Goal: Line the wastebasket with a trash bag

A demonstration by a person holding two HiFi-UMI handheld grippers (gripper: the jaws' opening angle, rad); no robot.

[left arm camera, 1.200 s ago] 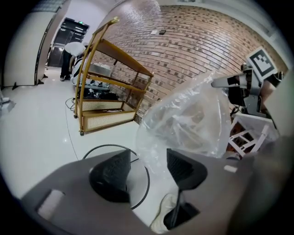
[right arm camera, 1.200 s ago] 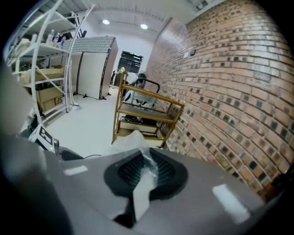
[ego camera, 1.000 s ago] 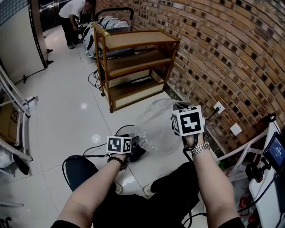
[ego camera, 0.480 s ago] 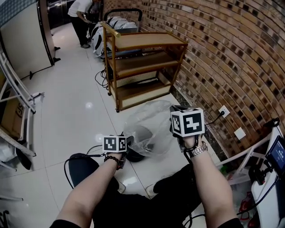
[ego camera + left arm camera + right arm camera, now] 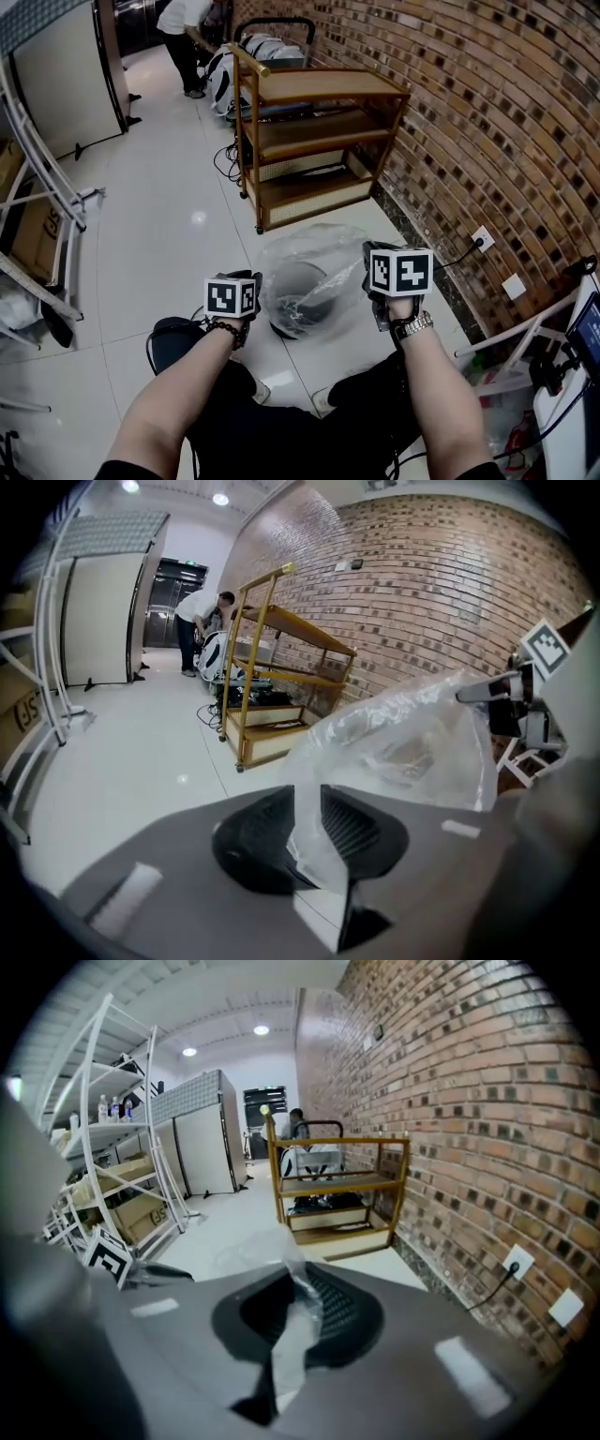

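Above the bag-veiled wastebasket [image 5: 298, 300], right gripper [image 5: 295, 1309] clamps bag [image 5: 314, 251], left gripper [image 5: 307, 829] closing around it.

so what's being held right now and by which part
The clear trash bag, by its mouth: the right gripper is shut on one edge, and the left gripper is closing its jaws with the opposite edge between them.

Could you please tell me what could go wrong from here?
The jaws of the left gripper are closing round the edge of the trash bag but do not yet pinch it; the film could slip out. The right gripper clamps only a thin strip, which might tear when stretched over the wastebasket.
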